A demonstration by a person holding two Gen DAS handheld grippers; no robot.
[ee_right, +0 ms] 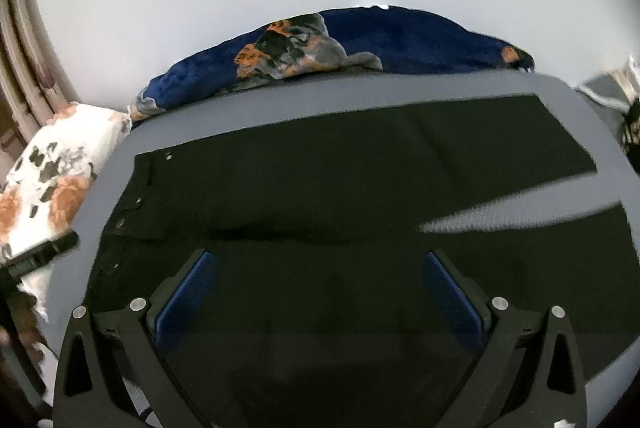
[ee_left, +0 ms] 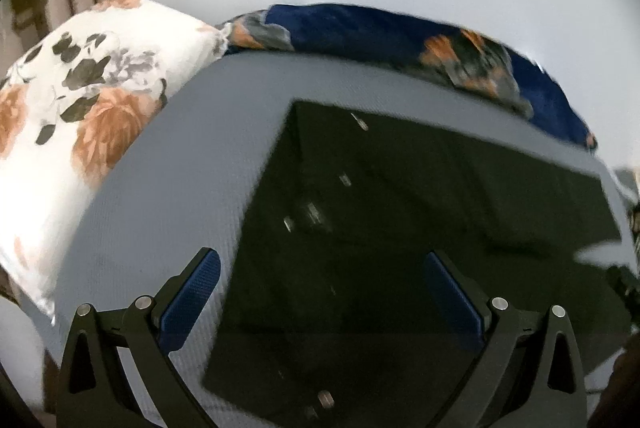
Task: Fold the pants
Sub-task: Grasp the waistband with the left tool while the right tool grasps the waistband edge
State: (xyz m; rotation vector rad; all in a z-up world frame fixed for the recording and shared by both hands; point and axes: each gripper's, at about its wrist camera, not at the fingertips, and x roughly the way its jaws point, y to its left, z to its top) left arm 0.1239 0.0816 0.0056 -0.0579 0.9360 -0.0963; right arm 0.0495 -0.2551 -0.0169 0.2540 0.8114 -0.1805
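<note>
Hovering wide open, the left gripper (ee_left: 322, 280) holds nothing; its left pad sits over the grey sheet (ee_left: 160, 187), its right pad over the black pants (ee_left: 400, 207), near the waistband end. Contact with the cloth cannot be judged. The right gripper (ee_right: 320, 278) is likewise spread and empty, above the pants (ee_right: 340, 167), which lie flat on the sheet (ee_right: 360, 87), legs parted at far right. Pants edges are blurred; waistband studs are hard to resolve. A floral pillow (ee_left: 80, 87) lies at the left.
</note>
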